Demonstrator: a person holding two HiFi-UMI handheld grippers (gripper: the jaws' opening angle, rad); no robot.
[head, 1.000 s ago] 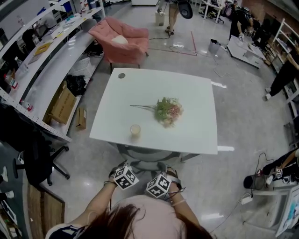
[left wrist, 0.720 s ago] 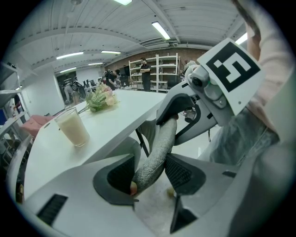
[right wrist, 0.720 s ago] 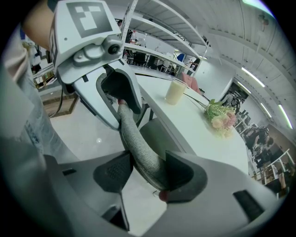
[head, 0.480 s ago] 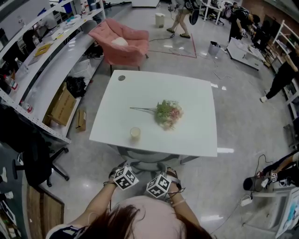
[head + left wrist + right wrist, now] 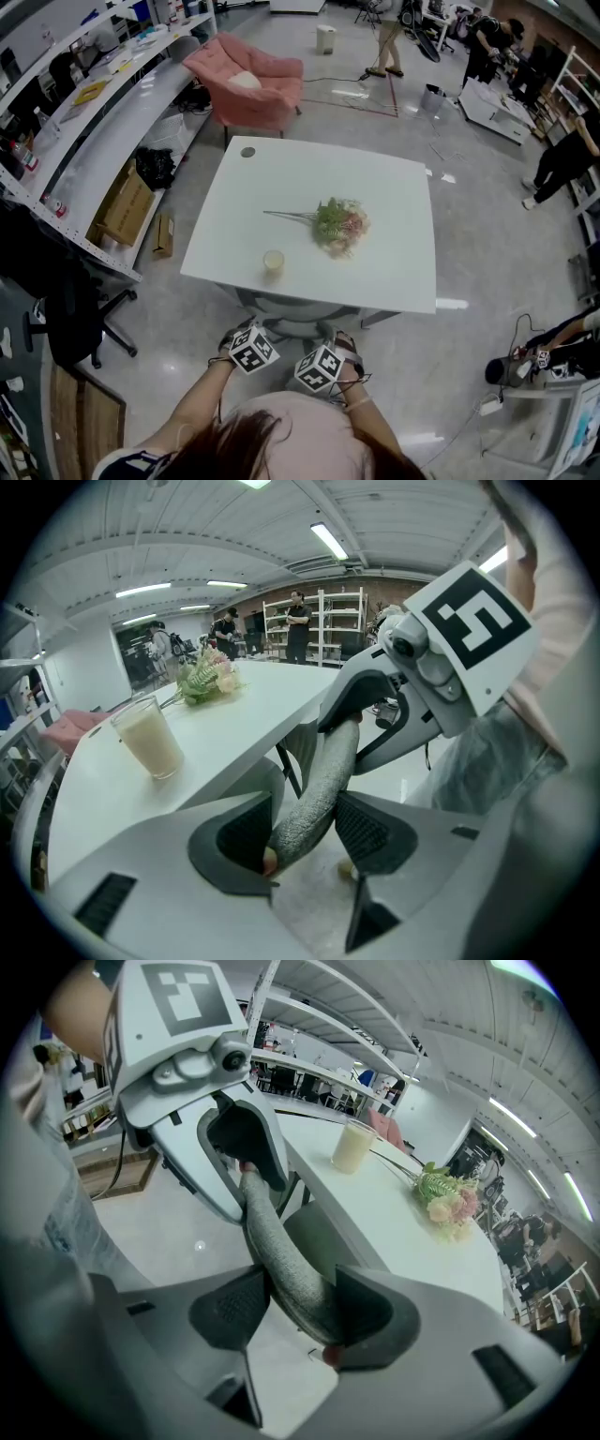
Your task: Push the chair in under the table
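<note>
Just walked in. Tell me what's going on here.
A person holds a gripper in each hand. The left gripper and right gripper are both shut on the grey back rim of the chair. Its seat is already partly under the white table, which carries a glass of pale drink and a flower bunch.

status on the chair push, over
Jaws of left gripper and right gripper shut on chair back. Seat partly under table. Nothing seen blocking.
</note>
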